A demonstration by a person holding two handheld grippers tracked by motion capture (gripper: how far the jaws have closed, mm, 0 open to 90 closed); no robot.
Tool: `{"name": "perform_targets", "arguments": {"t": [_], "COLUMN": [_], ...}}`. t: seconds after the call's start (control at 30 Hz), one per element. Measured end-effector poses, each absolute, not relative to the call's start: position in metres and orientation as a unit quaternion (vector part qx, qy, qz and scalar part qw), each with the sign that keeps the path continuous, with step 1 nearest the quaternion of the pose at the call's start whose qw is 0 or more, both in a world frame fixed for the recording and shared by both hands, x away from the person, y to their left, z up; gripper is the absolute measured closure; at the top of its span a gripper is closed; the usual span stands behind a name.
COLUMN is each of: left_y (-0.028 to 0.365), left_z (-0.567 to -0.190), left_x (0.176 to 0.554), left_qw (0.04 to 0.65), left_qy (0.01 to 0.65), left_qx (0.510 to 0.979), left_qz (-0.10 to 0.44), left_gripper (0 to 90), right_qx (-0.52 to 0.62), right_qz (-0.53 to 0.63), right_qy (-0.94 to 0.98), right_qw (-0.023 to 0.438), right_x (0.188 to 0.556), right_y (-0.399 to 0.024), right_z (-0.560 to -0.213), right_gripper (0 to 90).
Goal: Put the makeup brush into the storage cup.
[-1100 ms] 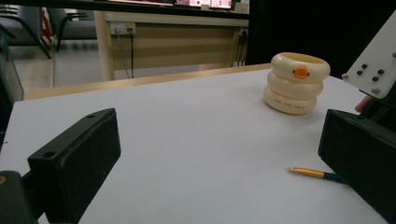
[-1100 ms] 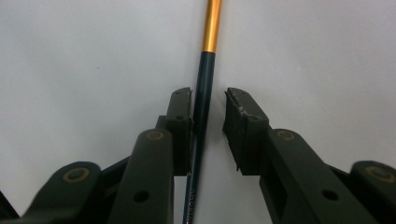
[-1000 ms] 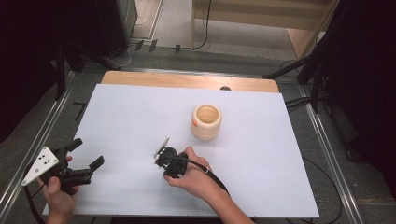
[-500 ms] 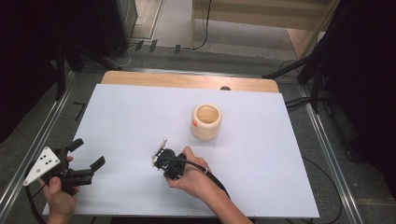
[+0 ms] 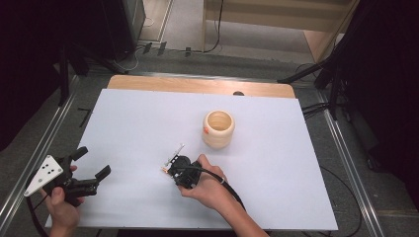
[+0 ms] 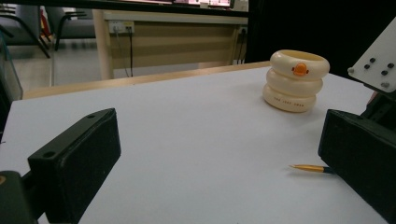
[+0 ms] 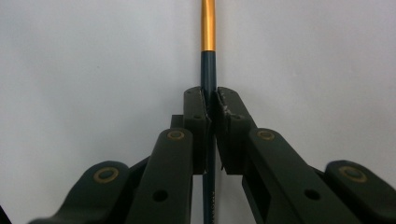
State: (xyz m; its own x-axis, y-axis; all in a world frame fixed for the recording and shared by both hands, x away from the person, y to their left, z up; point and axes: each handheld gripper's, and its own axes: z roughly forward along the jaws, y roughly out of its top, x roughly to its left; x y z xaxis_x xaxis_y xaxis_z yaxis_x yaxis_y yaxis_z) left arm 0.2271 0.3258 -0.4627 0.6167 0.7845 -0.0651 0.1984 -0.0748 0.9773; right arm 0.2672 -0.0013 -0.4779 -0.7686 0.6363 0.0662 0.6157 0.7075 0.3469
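A slim pen (image 7: 208, 70) with a dark blue barrel and a gold end lies on the white sheet (image 5: 138, 118). My right gripper (image 7: 208, 100) is shut on its barrel, the pads pressing from both sides, low over the sheet near the front middle (image 5: 174, 168). The pen's gold tip (image 6: 310, 168) pokes out past the right jaw in the left gripper view. My left gripper (image 5: 94, 161) is held at the front left corner, open and with nothing between its fingers (image 6: 77, 158). A cream pot of stacked rings with an orange duck (image 5: 218, 129) (image 6: 295, 80) stands upright behind the right gripper.
The white sheet covers a wooden table whose bare strip (image 5: 197, 85) shows at the far edge. Metal rails (image 5: 44, 148) run along both sides. Cables and stand legs (image 5: 316, 74) lie on the floor beyond the table.
The right hand has shifted very slightly toward the near edge. The left hand and the cream pot have stayed put.
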Motion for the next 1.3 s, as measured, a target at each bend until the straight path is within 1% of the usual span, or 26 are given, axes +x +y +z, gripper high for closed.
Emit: {"name": "perform_targets", "arguments": {"t": [0.5,0.83,1.07,1.13,1.3], "left_y": [0.325,0.324,0.324,0.324,0.323], "left_z": [-0.463,-0.464,-0.464,-0.464,-0.464], "left_x": [0.227,0.228,0.228,0.228,0.228], "left_qw": [0.578,0.577,0.578,0.578,0.578], "left_qy": [0.357,0.356,0.356,0.356,0.356], "left_qx": [0.688,0.69,0.69,0.69,0.69], "left_qz": [0.253,0.251,0.251,0.251,0.25], "left_gripper": [0.0,0.0,0.0,0.0,0.0], "right_qx": [0.365,0.358,0.363,0.357,0.357], "right_qz": [0.311,0.412,0.45,0.469,0.493], "right_qy": [0.874,0.826,0.801,0.791,0.776], "right_qw": [0.079,0.138,0.153,0.163,0.167], "right_x": [0.271,0.272,0.273,0.272,0.272], "right_y": [-0.031,-0.049,-0.058,-0.061,-0.065], "right_z": [-0.469,-0.474,-0.474,-0.473,-0.471], "right_gripper": [84.5,84.5,84.5,84.5,84.4]}}
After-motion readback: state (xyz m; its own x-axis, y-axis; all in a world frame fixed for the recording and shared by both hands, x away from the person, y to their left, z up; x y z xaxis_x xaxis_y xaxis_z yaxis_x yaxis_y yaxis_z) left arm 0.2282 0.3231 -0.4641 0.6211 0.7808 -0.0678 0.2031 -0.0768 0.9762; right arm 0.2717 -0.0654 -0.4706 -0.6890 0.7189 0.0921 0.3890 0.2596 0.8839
